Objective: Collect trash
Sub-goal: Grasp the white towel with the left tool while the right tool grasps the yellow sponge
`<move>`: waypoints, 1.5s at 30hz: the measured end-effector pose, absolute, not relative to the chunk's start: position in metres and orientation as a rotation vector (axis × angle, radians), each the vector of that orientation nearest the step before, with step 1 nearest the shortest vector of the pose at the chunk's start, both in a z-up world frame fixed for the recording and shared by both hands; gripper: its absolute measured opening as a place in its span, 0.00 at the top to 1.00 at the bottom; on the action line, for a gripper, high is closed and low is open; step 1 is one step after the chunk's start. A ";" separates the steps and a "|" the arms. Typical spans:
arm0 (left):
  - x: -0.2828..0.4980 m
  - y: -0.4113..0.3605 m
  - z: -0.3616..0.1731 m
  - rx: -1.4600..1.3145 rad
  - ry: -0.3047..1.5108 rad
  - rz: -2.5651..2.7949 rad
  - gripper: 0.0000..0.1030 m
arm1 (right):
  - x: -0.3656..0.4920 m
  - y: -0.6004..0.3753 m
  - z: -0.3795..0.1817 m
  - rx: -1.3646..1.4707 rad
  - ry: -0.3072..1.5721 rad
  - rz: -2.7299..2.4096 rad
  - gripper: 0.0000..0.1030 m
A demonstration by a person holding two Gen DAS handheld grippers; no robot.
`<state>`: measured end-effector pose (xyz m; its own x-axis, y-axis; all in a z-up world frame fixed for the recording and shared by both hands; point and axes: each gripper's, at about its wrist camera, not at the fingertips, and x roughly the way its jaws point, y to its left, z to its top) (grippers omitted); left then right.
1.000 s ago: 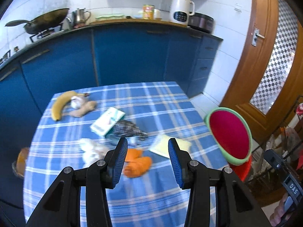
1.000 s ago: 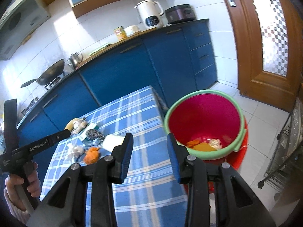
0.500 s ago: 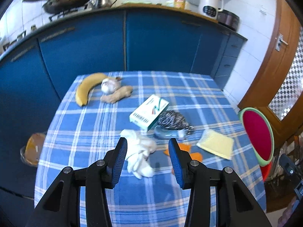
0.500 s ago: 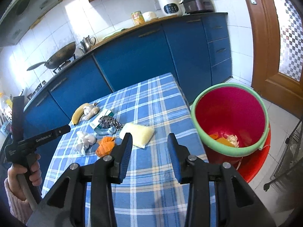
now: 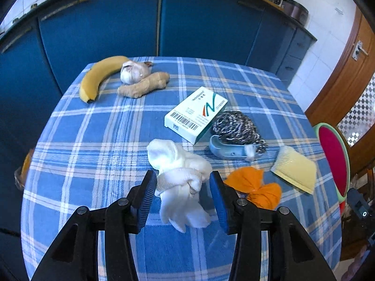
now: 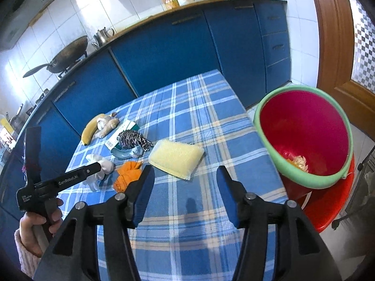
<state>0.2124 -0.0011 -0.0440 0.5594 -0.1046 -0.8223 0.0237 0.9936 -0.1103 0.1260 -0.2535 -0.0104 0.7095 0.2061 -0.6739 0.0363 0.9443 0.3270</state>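
A crumpled white tissue lies on the blue checked tablecloth. My left gripper is open, its jaws on either side of the tissue, not closed on it. An orange peel lies just right of it, a yellow sponge further right. My right gripper is open and empty above the table's near part, with the orange peel and sponge ahead of it. The red bin with a green rim stands off the table's right edge and holds some scraps.
A white and green box, a steel scourer on a blue dish, ginger, garlic and a banana lie further back. Blue cabinets stand behind. A wooden door is at the right.
My left gripper has moved left and down from over the orange peel to straddle the white tissue. My right gripper has swung from the bin towards the table.
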 end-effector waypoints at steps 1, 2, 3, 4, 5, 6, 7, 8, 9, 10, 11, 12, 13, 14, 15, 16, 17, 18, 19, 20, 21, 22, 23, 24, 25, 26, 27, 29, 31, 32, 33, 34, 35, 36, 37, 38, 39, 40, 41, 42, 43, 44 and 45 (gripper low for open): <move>0.214 0.000 -0.046 -0.089 0.975 -0.071 0.53 | 0.129 -0.252 -0.012 0.329 0.785 0.096 0.45; 0.216 0.001 -0.048 -0.090 0.975 -0.066 0.53 | 0.131 -0.250 -0.014 0.328 0.790 0.096 0.45; 0.218 0.002 -0.049 -0.091 0.976 -0.064 0.53 | 0.134 -0.249 -0.016 0.327 0.795 0.097 0.45; 0.219 0.004 -0.052 -0.097 0.979 -0.065 0.53 | 0.136 -0.247 -0.017 0.327 0.800 0.097 0.45; 0.221 0.005 -0.053 -0.103 0.981 -0.069 0.53 | 0.139 -0.245 -0.019 0.326 0.804 0.098 0.45; 0.223 0.007 -0.055 -0.114 0.985 -0.075 0.53 | 0.140 -0.244 -0.020 0.326 0.808 0.099 0.45; 0.224 0.009 -0.057 -0.122 0.988 -0.076 0.53 | 0.143 -0.243 -0.022 0.328 0.812 0.102 0.45; 0.226 0.010 -0.059 -0.131 0.991 -0.078 0.53 | 0.144 -0.241 -0.023 0.328 0.815 0.103 0.45; 0.227 0.012 -0.060 -0.144 0.994 -0.084 0.53 | 0.146 -0.240 -0.024 0.327 0.819 0.104 0.45; 0.228 0.015 -0.062 -0.166 0.996 -0.091 0.54 | 0.149 -0.237 -0.025 0.323 0.824 0.103 0.45; 0.228 0.016 -0.064 -0.177 0.992 -0.095 0.60 | 0.151 -0.236 -0.026 0.320 0.827 0.102 0.45; 0.228 0.017 -0.064 -0.179 0.987 -0.097 0.64 | 0.152 -0.234 -0.027 0.317 0.830 0.100 0.45; 0.227 0.018 -0.063 -0.181 0.976 -0.105 0.68 | 0.155 -0.231 -0.028 0.314 0.836 0.098 0.45; 0.227 0.018 -0.062 -0.183 0.970 -0.111 0.71 | 0.157 -0.229 -0.029 0.312 0.841 0.095 0.45; 0.225 0.020 -0.061 -0.188 0.963 -0.119 0.72 | 0.158 -0.227 -0.030 0.310 0.844 0.093 0.45; 0.224 0.021 -0.060 -0.194 0.958 -0.126 0.74 | 0.160 -0.225 -0.031 0.307 0.846 0.087 0.45; 0.223 0.023 -0.059 -0.204 0.953 -0.135 0.74 | 0.162 -0.222 -0.032 0.304 0.849 0.078 0.43; 0.222 0.025 -0.058 -0.209 0.950 -0.139 0.74 | 0.165 -0.220 -0.034 0.303 0.851 0.070 0.41; 0.220 0.029 -0.056 -0.216 0.943 -0.140 0.74 | 0.167 -0.219 -0.034 0.304 0.854 0.063 0.39; 0.218 0.032 -0.055 -0.216 0.935 -0.136 0.74 | 0.169 -0.217 -0.036 0.306 0.858 0.046 0.36; 0.216 0.036 -0.052 -0.213 0.919 -0.125 0.74 | 0.171 -0.215 -0.037 0.307 0.861 0.033 0.31; 0.215 0.040 -0.050 -0.211 0.907 -0.112 0.74 | 0.174 -0.214 -0.038 0.309 0.864 0.018 0.29; 0.214 0.045 -0.048 -0.209 0.897 -0.099 0.74 | 0.177 -0.211 -0.039 0.311 0.866 0.002 0.27; 0.214 0.049 -0.046 -0.211 0.886 -0.088 0.74 | 0.181 -0.209 -0.040 0.309 0.871 -0.013 0.26; 0.213 0.054 -0.045 -0.212 0.880 -0.084 0.74 | 0.183 -0.207 -0.041 0.307 0.874 -0.020 0.25; 0.213 0.057 -0.045 -0.214 0.879 -0.085 0.74 | 0.186 -0.204 -0.043 0.305 0.879 -0.030 0.24; 0.213 0.060 -0.046 -0.222 0.875 -0.089 0.74 | 0.191 -0.200 -0.044 0.304 0.887 -0.039 0.24; 0.212 0.063 -0.047 -0.236 0.868 -0.099 0.74 | 0.197 -0.195 -0.047 0.298 0.899 -0.059 0.24; 0.211 0.064 -0.048 -0.250 0.861 -0.116 0.74 | 0.202 -0.191 -0.049 0.288 0.902 -0.100 0.22; 0.211 0.065 -0.048 -0.264 0.859 -0.132 0.74 | 0.204 -0.190 -0.049 0.285 0.905 -0.114 0.20; 0.210 0.065 -0.048 -0.274 0.859 -0.144 0.74 | 0.207 -0.189 -0.050 0.281 0.909 -0.133 0.18; 0.211 0.066 -0.049 -0.286 0.860 -0.162 0.74 | 0.212 -0.187 -0.050 0.270 0.917 -0.162 0.18; 0.211 0.067 -0.050 -0.300 0.863 -0.181 0.74 | 0.213 -0.186 -0.051 0.262 0.921 -0.180 0.17; 0.211 0.068 -0.051 -0.311 0.864 -0.191 0.74 | 0.216 -0.184 -0.051 0.250 0.923 -0.200 0.17; 0.212 0.069 -0.052 -0.320 0.867 -0.195 0.74 | 0.218 -0.182 -0.051 0.239 0.925 -0.212 0.17; 0.211 0.071 -0.053 -0.332 0.870 -0.197 0.74 | 0.220 -0.181 -0.052 0.228 0.930 -0.223 0.17; 0.211 0.074 -0.054 -0.354 0.876 -0.200 0.74 | 0.222 -0.178 -0.054 0.216 0.939 -0.234 0.17; 0.212 0.076 -0.055 -0.368 0.880 -0.203 0.74 | 0.223 -0.177 -0.055 0.211 0.943 -0.238 0.17; 0.211 0.078 -0.056 -0.382 0.884 -0.206 0.74 | 0.224 -0.175 -0.056 0.201 0.949 -0.249 0.16; 0.211 0.079 -0.056 -0.395 0.886 -0.208 0.74 | 0.224 -0.173 -0.058 0.195 0.951 -0.255 0.16; 0.211 0.080 -0.057 -0.405 0.885 -0.212 0.74 | 0.225 -0.172 -0.058 0.192 0.952 -0.263 0.16; 0.210 0.080 -0.056 -0.405 0.884 -0.213 0.74 | 0.224 -0.172 -0.059 0.195 0.947 -0.269 0.16; 0.210 0.080 -0.056 -0.402 0.881 -0.213 0.74 | 0.223 -0.172 -0.059 0.199 0.943 -0.273 0.16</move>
<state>0.2096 0.0797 -0.0560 0.6221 -0.3426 -0.7040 0.0165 0.9047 -0.4257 0.2234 -0.1716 -0.0590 0.5569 -0.1434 -0.8181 0.3157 0.9476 0.0488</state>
